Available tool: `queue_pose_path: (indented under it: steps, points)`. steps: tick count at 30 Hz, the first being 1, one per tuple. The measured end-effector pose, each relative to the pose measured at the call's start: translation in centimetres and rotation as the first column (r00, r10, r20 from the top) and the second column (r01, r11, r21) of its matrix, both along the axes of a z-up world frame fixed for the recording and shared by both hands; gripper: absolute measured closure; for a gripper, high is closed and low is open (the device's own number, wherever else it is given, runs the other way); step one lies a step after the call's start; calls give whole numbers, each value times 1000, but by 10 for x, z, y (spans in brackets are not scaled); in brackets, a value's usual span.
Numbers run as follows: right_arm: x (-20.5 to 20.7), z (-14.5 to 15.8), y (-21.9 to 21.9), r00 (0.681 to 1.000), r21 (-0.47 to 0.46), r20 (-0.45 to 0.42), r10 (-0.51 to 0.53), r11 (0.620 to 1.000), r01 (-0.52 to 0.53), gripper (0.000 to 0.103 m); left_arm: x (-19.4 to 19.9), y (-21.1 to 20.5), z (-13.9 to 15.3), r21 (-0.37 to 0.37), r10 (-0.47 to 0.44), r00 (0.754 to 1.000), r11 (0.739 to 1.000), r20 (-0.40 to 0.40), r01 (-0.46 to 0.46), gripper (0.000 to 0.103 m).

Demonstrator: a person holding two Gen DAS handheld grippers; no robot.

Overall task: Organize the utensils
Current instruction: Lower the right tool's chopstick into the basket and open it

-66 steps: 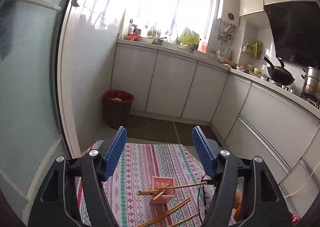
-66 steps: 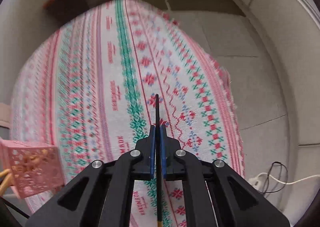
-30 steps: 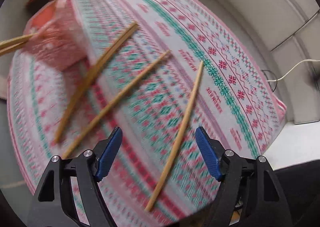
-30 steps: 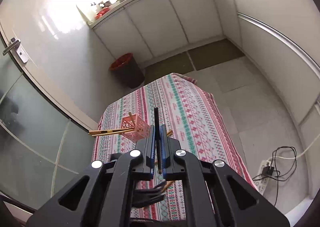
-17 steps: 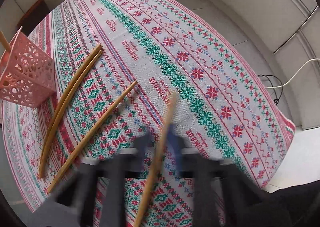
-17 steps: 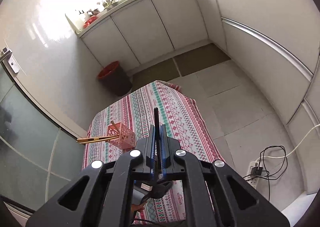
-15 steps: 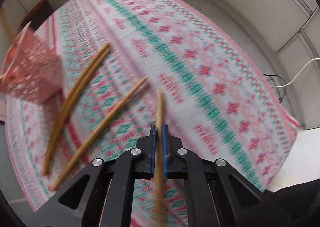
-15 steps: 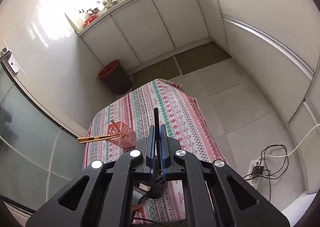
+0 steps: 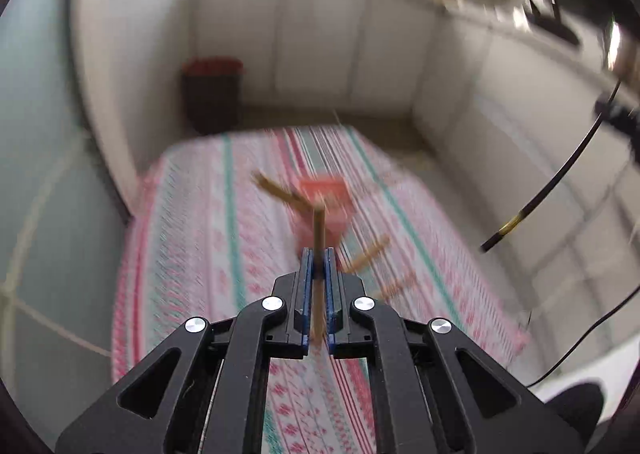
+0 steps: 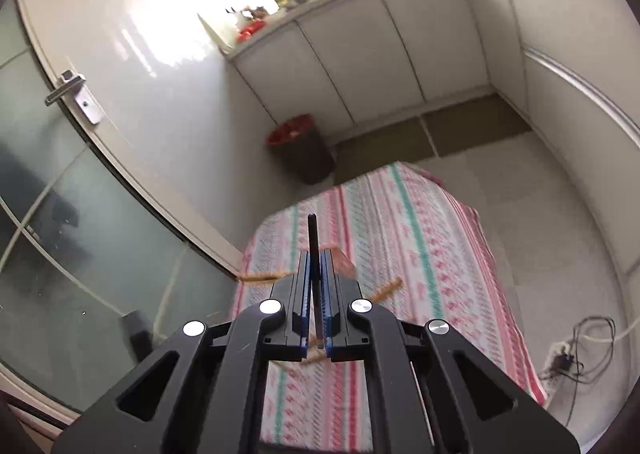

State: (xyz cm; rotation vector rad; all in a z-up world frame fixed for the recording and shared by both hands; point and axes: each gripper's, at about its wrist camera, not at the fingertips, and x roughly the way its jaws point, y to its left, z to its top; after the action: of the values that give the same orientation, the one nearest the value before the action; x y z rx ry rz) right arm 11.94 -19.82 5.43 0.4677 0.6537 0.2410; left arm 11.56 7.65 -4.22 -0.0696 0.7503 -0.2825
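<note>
My left gripper [image 9: 316, 252] is shut on a wooden chopstick [image 9: 318, 230] and holds it above the table, its tip pointing at the pink lattice basket [image 9: 328, 197]. The basket stands on the striped tablecloth [image 9: 224, 230] with other wooden chopsticks [image 9: 276, 189] sticking out to its left. Two more chopsticks [image 9: 370, 254] lie on the cloth to its right. My right gripper [image 10: 315, 254] is shut on a black chopstick [image 10: 312, 234], high above the table. That black chopstick also shows at the right of the left wrist view [image 9: 548, 189]. The left wrist view is blurred.
A dark bin with a red rim [image 10: 300, 147] stands on the floor beyond the table. White cabinets [image 10: 380, 49] line the far wall and right side. A glass door [image 10: 60, 193] is on the left. A power strip with cables [image 10: 576, 350] lies on the floor at right.
My left gripper has closed on a wooden chopstick, lifted it off the cloth and tilted up towards the basket. My right gripper still holds the black chopstick up high.
</note>
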Motion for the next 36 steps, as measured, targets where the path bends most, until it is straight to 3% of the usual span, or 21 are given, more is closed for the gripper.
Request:
queue_pose_path:
  steps: [4,9,17,22,24,28,31,33,36]
  points:
    - [25,19,29,998,-33,51,-27,999,29,98,-10,27,34,-74,81,992,995,97,-74,98]
    - [65,23,62,997,-90,66,-44,995,50,98,-18,49,53,-127,147,978,984,151,-128,98]
    - [125,-14,111,998,-206,35,-45,977,51,98,-27,75,63,-157,197,970,972,143,-174,98]
    - [148,-54,120,1000,-210,-1,-30,977,29,97,-28,84,65,-173,224,964,965,144,-198,98]
    - [150,-64,120,1000,-188,-28,-11,982,5,89,-30,84,68,-182,228,961,963,156,-199,98]
    - [135,-61,107,1000,-156,-21,-5,988,1,88,-33,78,79,-205,222,956,962,194,-181,98]
    - [110,-53,90,1000,-136,7,-12,991,13,75,-31,67,91,-231,205,951,961,233,-150,98]
    - [92,-53,76,999,-104,18,-31,994,33,50,-30,61,97,-244,199,947,960,252,-136,98]
    - [60,-63,47,997,-65,35,-71,995,74,41,-25,49,104,-263,191,942,958,277,-117,98]
